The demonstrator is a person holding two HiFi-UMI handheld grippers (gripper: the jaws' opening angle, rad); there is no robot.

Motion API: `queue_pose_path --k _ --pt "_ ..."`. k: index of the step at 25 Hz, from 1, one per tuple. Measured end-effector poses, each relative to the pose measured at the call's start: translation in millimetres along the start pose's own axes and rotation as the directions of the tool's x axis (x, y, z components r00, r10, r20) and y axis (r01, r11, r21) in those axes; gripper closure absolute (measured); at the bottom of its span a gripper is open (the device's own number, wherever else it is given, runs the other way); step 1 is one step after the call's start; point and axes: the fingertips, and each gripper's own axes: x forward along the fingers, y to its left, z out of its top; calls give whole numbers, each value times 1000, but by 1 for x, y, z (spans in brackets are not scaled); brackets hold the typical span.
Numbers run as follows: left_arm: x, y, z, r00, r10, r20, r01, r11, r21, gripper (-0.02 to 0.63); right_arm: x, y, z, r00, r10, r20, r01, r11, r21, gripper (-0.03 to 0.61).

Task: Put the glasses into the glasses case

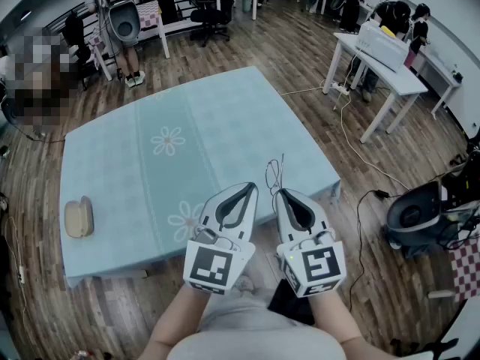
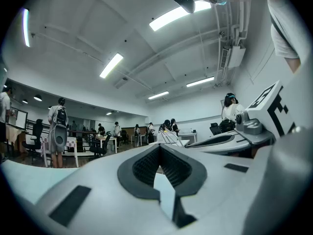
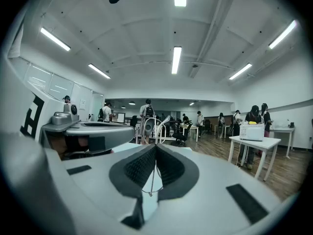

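A tan glasses case (image 1: pixel 78 217) lies shut near the front left corner of the pale blue table (image 1: pixel 195 133). Both grippers hover side by side, about level, over the table's front edge, well right of the case. My right gripper (image 1: pixel 279 192) (image 3: pixel 156 145) is shut on thin wire-framed glasses (image 1: pixel 274 172) (image 3: pixel 155 127), which stick out past its tips; a wire loop hangs between the pads. Nothing shows between the pads of my shut left gripper (image 1: pixel 252 187) (image 2: pixel 159 147). In the left gripper view the glasses (image 2: pixel 170 137) show just beyond the right gripper's body (image 2: pixel 230 140).
A white desk (image 1: pixel 390 77) with a white box (image 1: pixel 381 45) stands at the back right, with people beside it. A cable (image 1: pixel 352 137) runs over the wooden floor. Dark equipment (image 1: pixel 417 214) sits to the right. Office chairs and a person (image 1: pixel 126 28) are behind the table.
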Motion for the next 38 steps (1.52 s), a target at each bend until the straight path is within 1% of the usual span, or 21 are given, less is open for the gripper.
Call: queue_pose_path --k 8,16,21,30,38 --pt "6 2 7 1000 15 14 -15 1000 -8 607 -1 -4 11 1000 0 24 0 1000 -1 568" --pt "11 6 17 997 65 37 -65 998 -15 607 -1 -13 15 999 9 32 -9 1000 -3 568" --pt "7 8 16 994 99 41 -99 995 -13 607 0 -8 15 996 72 50 -74 996 46 568" --pt "-8 18 15 985 170 40 -169 985 -17 607 7 6 19 988 142 59 -144 989 35 568" --pt "-22 30 10 970 240 32 -239 971 -33 607 13 23 19 975 213 60 -215 976 31 568"
